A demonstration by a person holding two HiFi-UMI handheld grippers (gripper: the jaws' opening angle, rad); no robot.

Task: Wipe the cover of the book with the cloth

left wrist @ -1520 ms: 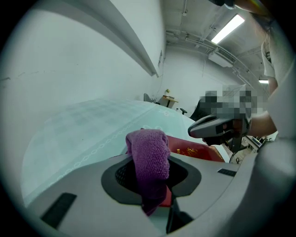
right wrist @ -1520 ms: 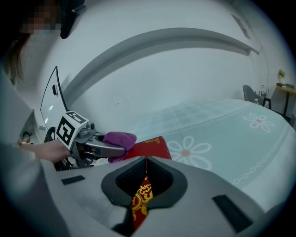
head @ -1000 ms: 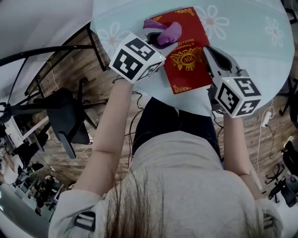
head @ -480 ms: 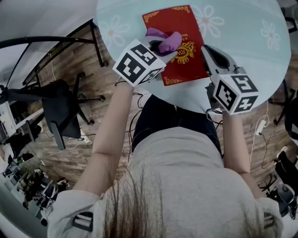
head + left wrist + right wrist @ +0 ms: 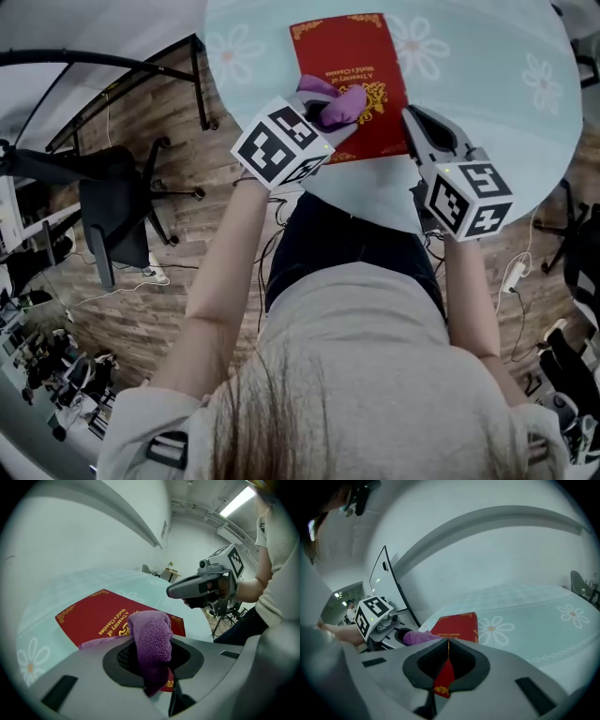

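A red book (image 5: pixel 352 66) with gold print lies on the pale round table (image 5: pixel 487 84). My left gripper (image 5: pixel 323 108) is shut on a purple cloth (image 5: pixel 339 101), which rests on the near part of the cover by the gold emblem. In the left gripper view the cloth (image 5: pixel 150 639) bulges out between the jaws of the left gripper (image 5: pixel 151 658) over the book (image 5: pixel 93 613). My right gripper (image 5: pixel 412 122) sits at the book's right edge near its near corner. In the right gripper view the right gripper (image 5: pixel 447 660) is shut on the red book (image 5: pixel 457 625), with the cloth (image 5: pixel 419 637) to the left.
The table's near rim (image 5: pixel 375 202) runs just above the person's lap. A dark office chair (image 5: pixel 117 220) and a black desk frame (image 5: pixel 112 70) stand on the wooden floor at left. Cables (image 5: pixel 516 272) lie on the floor at right.
The left gripper has dragged the cloth from the cover's far-left part toward its near edge. The right gripper stays at the book's right edge.
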